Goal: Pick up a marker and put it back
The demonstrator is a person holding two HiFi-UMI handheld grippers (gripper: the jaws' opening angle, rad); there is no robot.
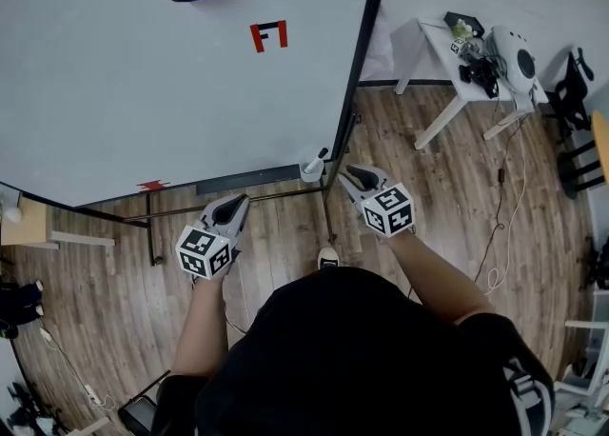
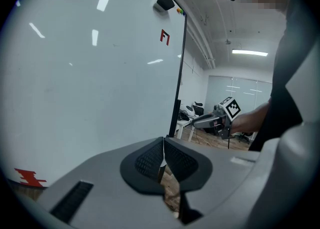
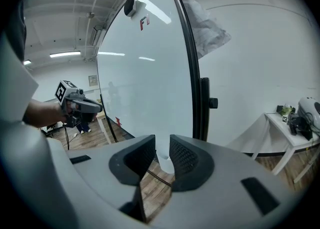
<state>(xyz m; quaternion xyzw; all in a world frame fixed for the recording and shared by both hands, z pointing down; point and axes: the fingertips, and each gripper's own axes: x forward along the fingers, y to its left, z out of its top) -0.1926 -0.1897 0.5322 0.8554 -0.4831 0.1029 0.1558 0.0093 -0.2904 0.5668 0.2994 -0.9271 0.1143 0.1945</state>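
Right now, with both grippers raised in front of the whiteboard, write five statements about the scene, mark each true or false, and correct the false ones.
1. The left gripper has its jaws together with nothing between them. True.
2. The right gripper is holding a marker. False: its jaws stand apart and empty.
3. A white cup stands at the foot of the whiteboard, near its right edge. True.
4. The whiteboard is completely blank. False: there is a red mark on it.
5. The white table stands to the left of the whiteboard in the head view. False: it stands to the right, against the wall.
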